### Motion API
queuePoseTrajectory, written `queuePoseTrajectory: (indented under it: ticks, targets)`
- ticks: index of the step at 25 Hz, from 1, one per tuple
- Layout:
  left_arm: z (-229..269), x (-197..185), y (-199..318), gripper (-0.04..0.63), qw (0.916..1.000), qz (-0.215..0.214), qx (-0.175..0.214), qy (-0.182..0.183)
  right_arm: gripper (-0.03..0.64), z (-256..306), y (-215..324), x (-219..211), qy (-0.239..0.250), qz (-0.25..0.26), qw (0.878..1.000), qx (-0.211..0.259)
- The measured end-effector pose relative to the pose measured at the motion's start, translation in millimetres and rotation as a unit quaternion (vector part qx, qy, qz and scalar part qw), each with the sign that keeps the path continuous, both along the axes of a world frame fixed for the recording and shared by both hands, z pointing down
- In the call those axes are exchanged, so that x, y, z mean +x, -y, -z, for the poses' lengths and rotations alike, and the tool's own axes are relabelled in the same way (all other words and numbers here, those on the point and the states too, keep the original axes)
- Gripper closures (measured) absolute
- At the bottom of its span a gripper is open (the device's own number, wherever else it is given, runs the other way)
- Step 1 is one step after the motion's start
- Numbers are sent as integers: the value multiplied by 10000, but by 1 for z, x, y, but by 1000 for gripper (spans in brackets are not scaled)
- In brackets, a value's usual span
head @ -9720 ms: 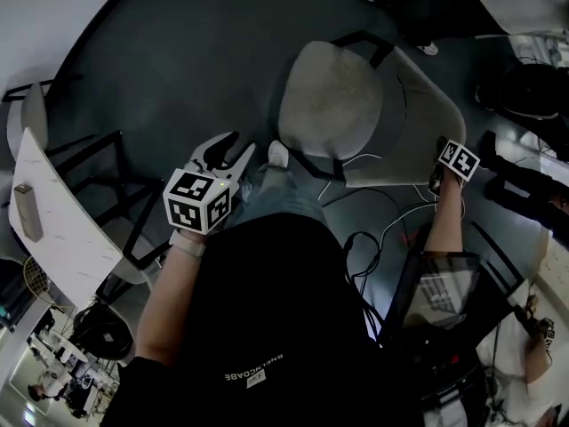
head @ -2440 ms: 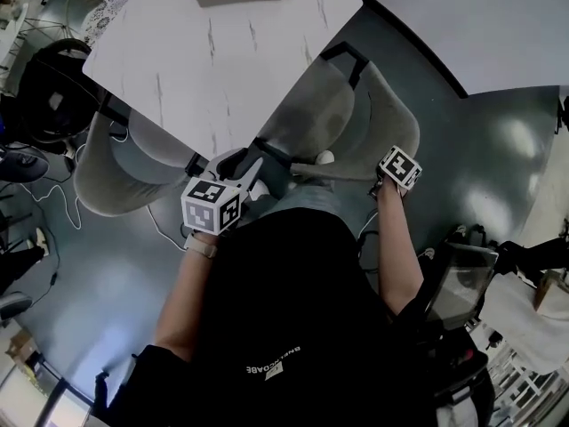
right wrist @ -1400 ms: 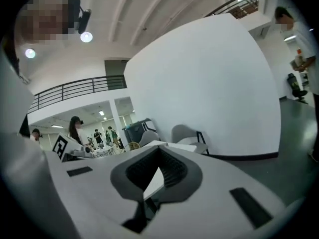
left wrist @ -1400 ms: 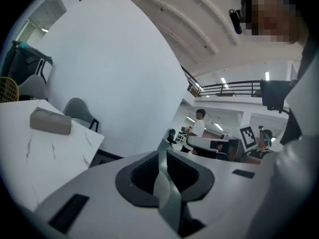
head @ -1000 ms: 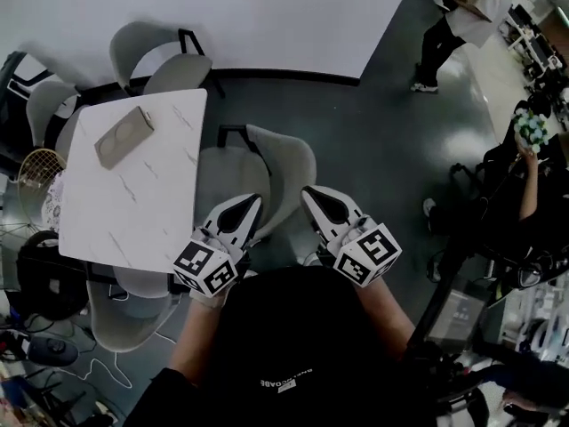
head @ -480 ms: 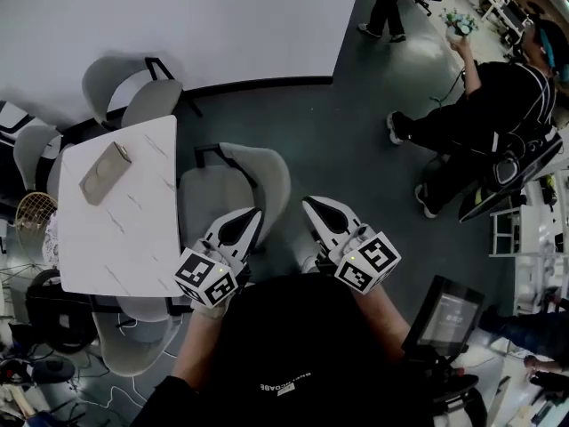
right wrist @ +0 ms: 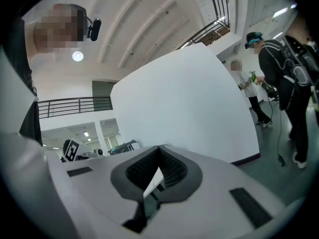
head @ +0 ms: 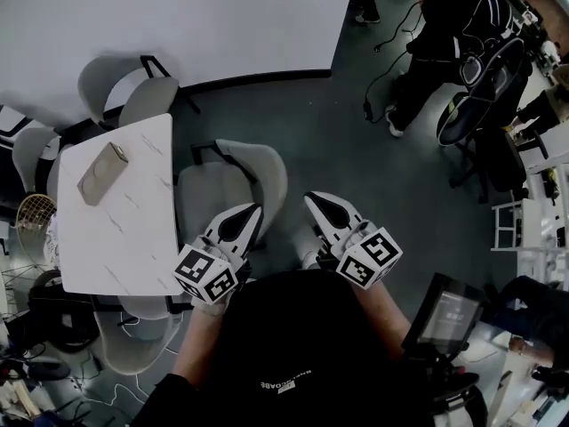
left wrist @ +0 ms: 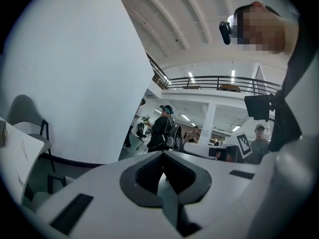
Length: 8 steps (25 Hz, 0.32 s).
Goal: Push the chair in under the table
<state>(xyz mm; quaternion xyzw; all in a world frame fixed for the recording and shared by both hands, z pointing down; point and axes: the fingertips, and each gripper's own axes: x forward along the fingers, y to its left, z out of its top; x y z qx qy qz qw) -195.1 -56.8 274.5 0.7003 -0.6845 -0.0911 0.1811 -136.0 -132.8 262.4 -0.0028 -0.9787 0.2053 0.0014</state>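
The grey shell chair (head: pixel 233 183) stands against the right edge of the white table (head: pixel 124 229), its backrest turned toward me. The table's edge hides how far the seat reaches under it. Both grippers hang in front of my body, off the chair and pointing roughly level. My left gripper (head: pixel 254 209) is shut and holds nothing, and in its own view the jaws (left wrist: pixel 163 154) meet against the white wall. My right gripper (head: pixel 312 197) is shut and empty too, as the right gripper view (right wrist: pixel 159 148) also shows.
A tan flat box (head: pixel 102 173) lies on the table. More grey chairs (head: pixel 126 90) stand at the table's far and near sides. People (head: pixel 440 25) stand at the upper right by black equipment. A screen (head: pixel 444 314) sits at my right hip.
The chair has gone from open floor to the table's side. Both grippers have come off it and stay shut before me. A person at the upper right has moved.
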Motion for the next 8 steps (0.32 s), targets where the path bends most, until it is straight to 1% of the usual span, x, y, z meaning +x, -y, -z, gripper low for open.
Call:
queuePoseTrajectory:
  ticks: [8]
  targets:
    - [-4,-4,9,589,10000,11,-55,-13,606,-3,12,-5,20,-2,9999,-103]
